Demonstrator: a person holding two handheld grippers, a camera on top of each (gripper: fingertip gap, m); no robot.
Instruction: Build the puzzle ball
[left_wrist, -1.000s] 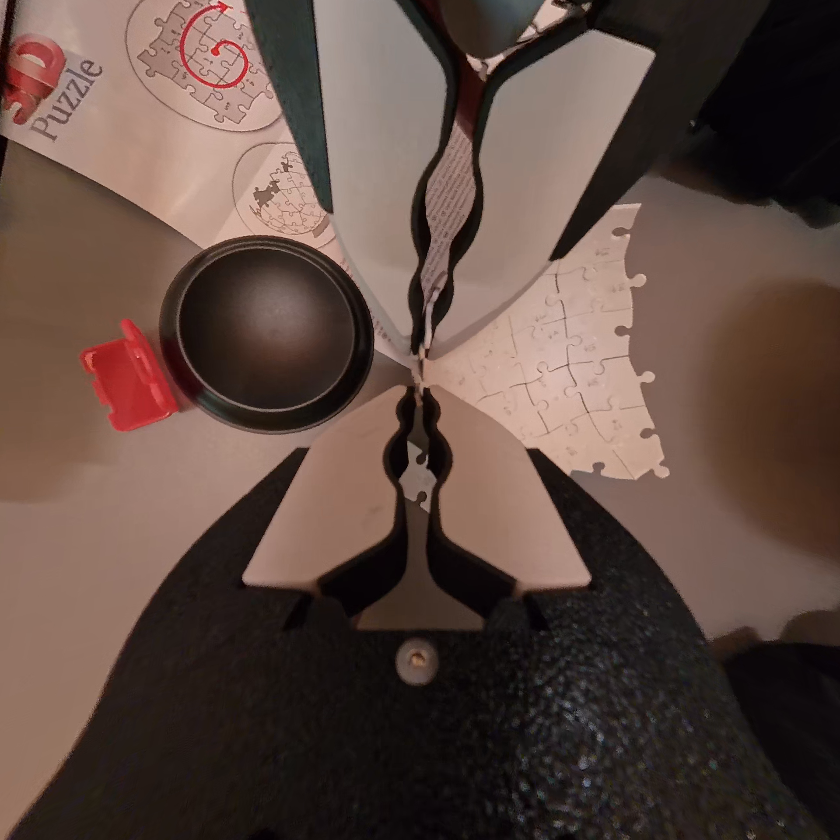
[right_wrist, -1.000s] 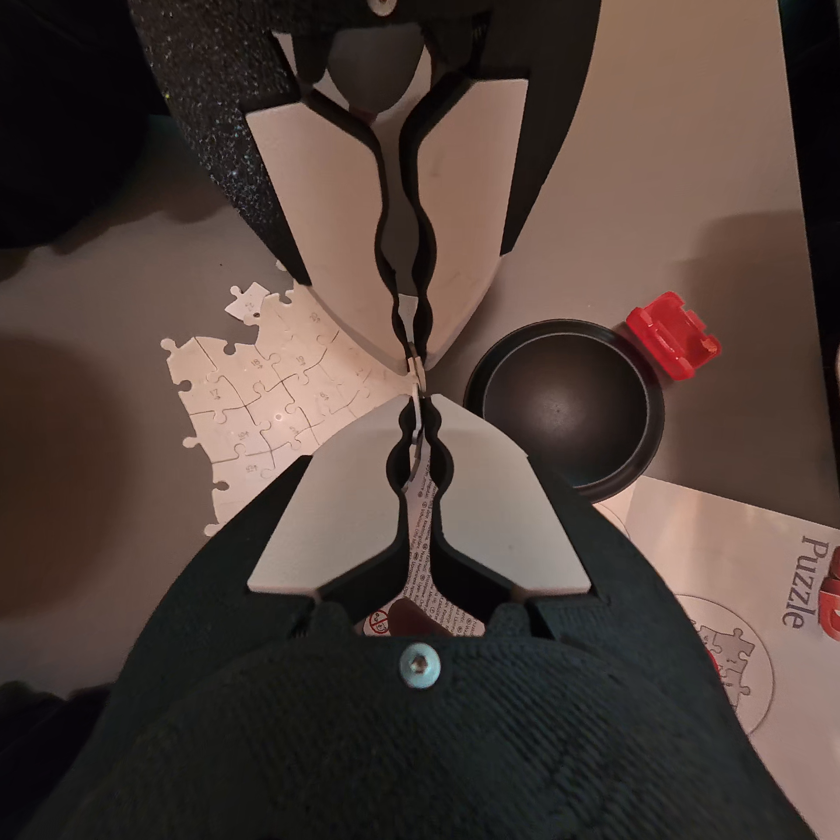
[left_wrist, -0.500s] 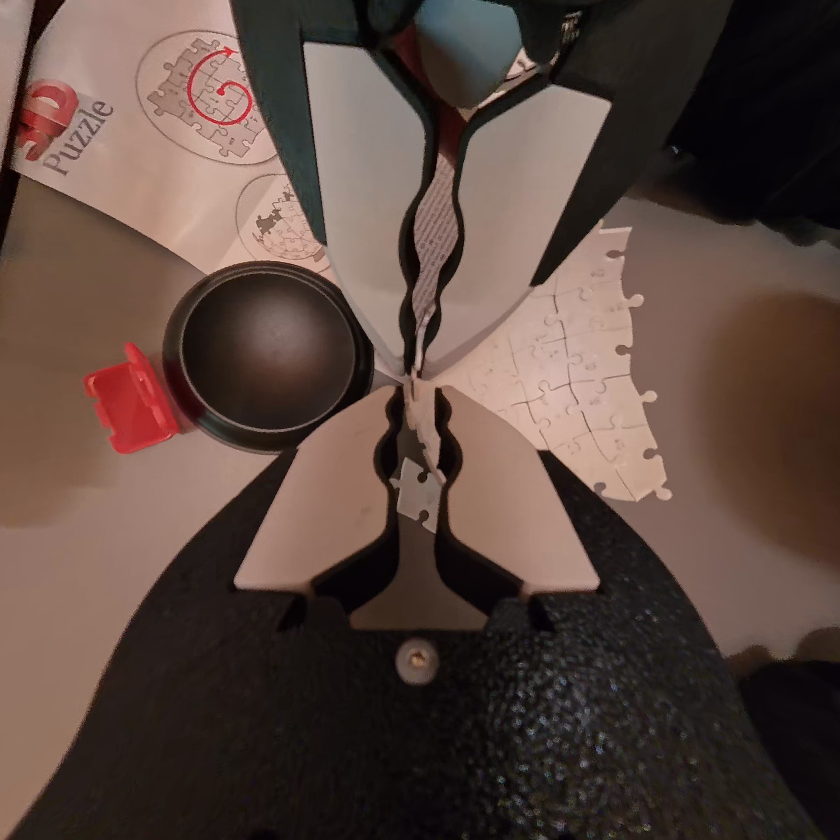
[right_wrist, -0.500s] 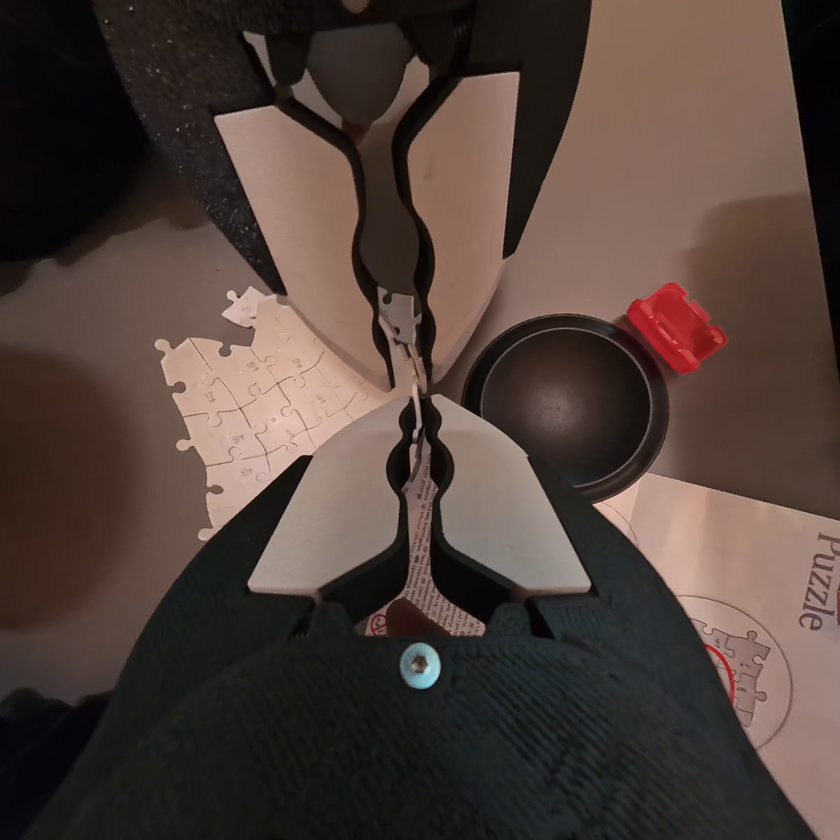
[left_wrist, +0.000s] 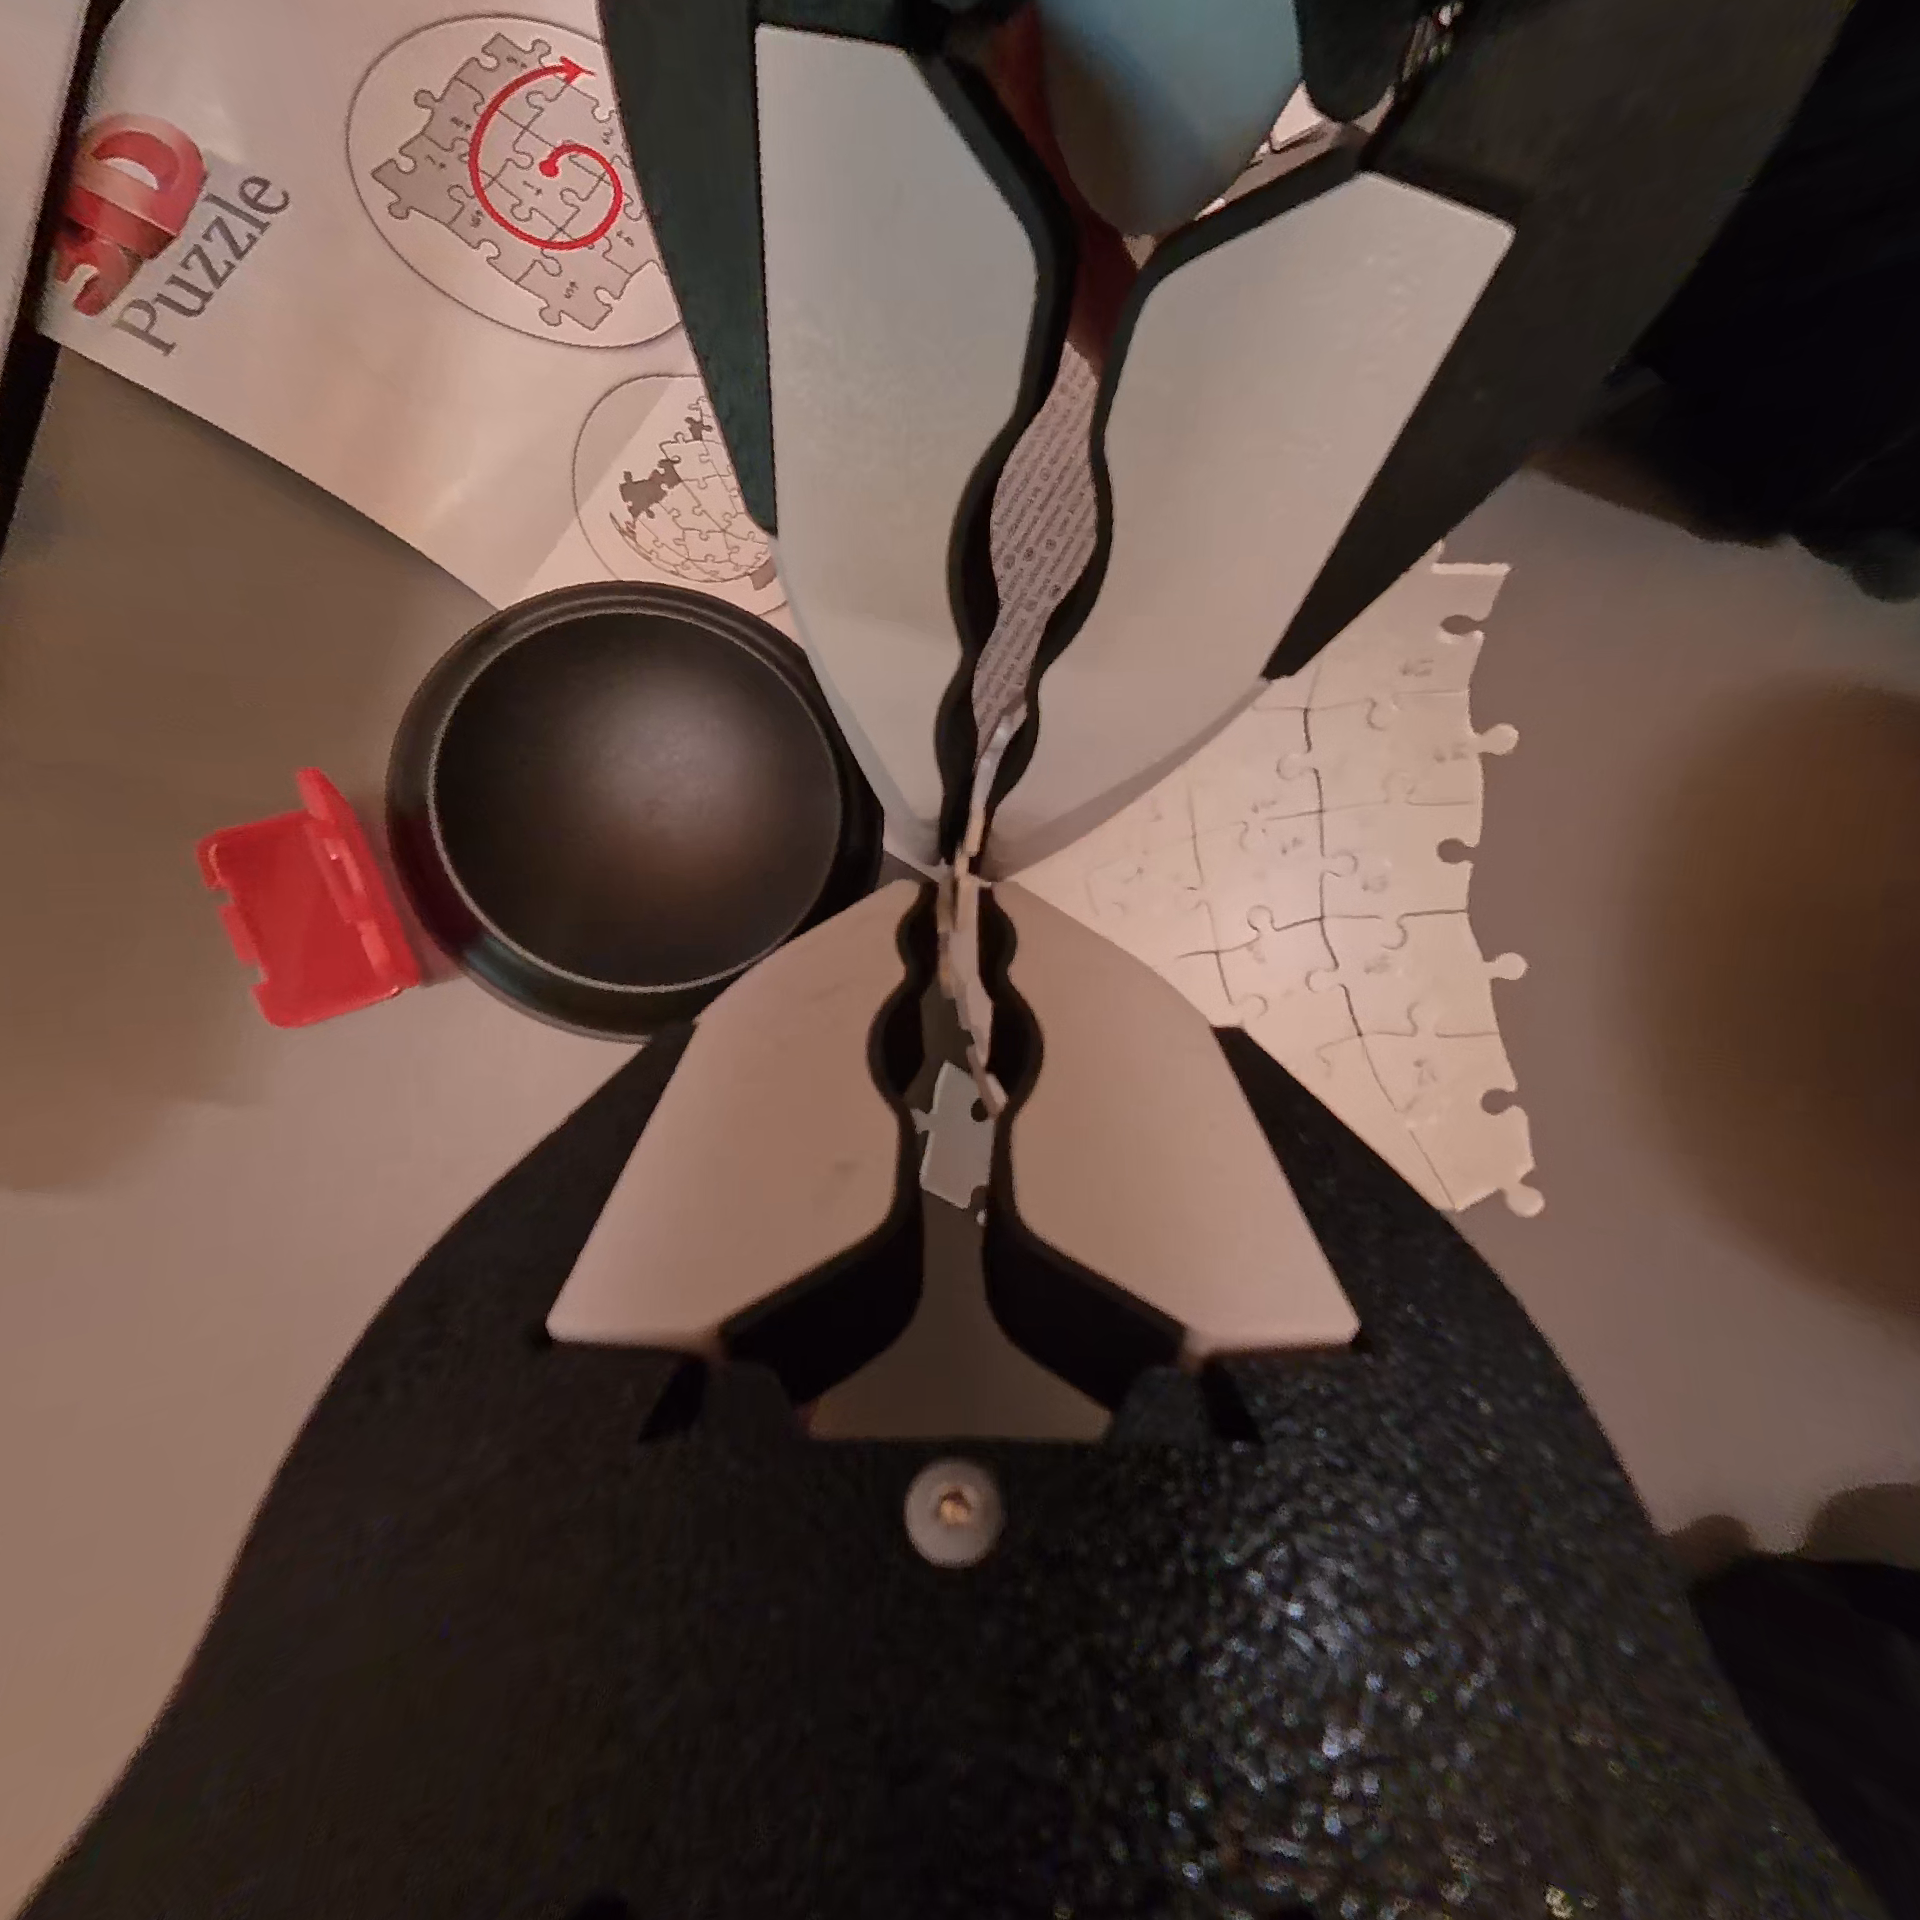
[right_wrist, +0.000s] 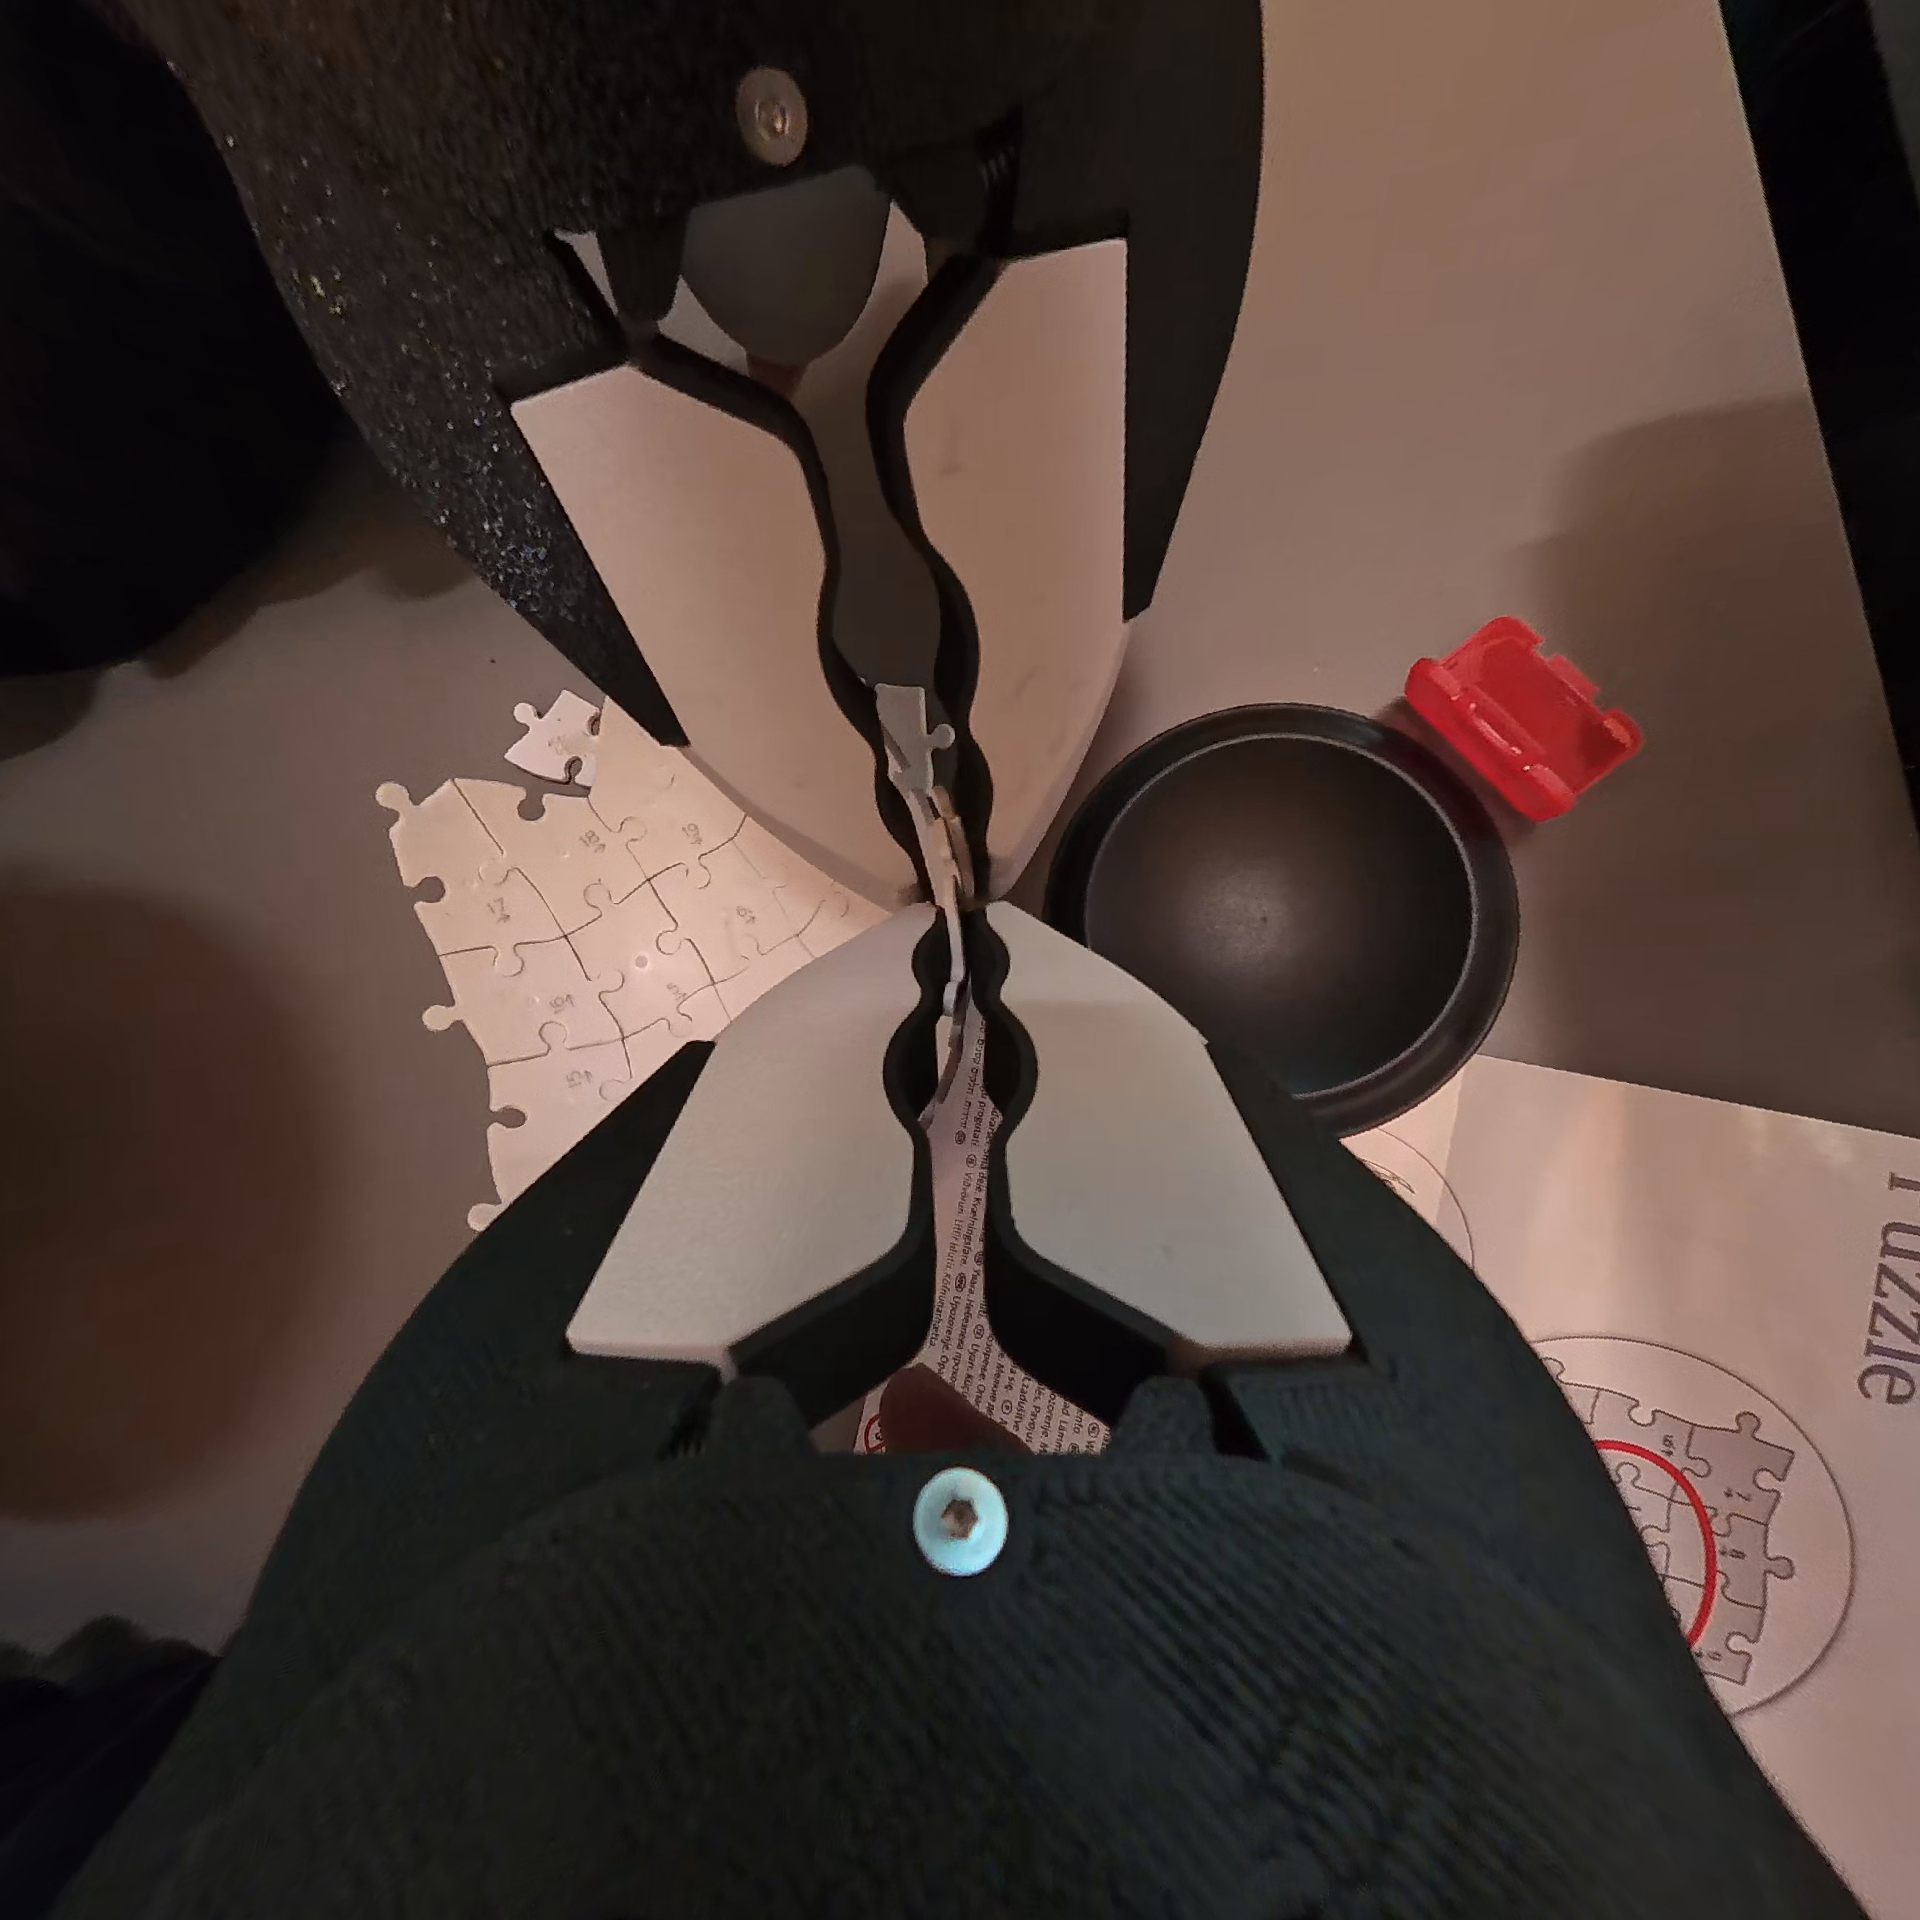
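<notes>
My left gripper (left_wrist: 961, 894) and right gripper (right_wrist: 956, 914), tip to tip, each pinch small white interlocking puzzle pieces (left_wrist: 961, 1039) edge-on between them, above the assembled white puzzle sheet (left_wrist: 1351, 894).

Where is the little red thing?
The red plastic piece lies on the table at the left of the left wrist view, right against the black bowl-shaped stand, on the side away from the grippers.

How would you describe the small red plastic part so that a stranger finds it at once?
Find the black round bowl-shaped stand on the table. The red plastic clip lies against its outer wall, on the side away from the flat puzzle sheet. It is the only bright red, blocky part there.
</notes>
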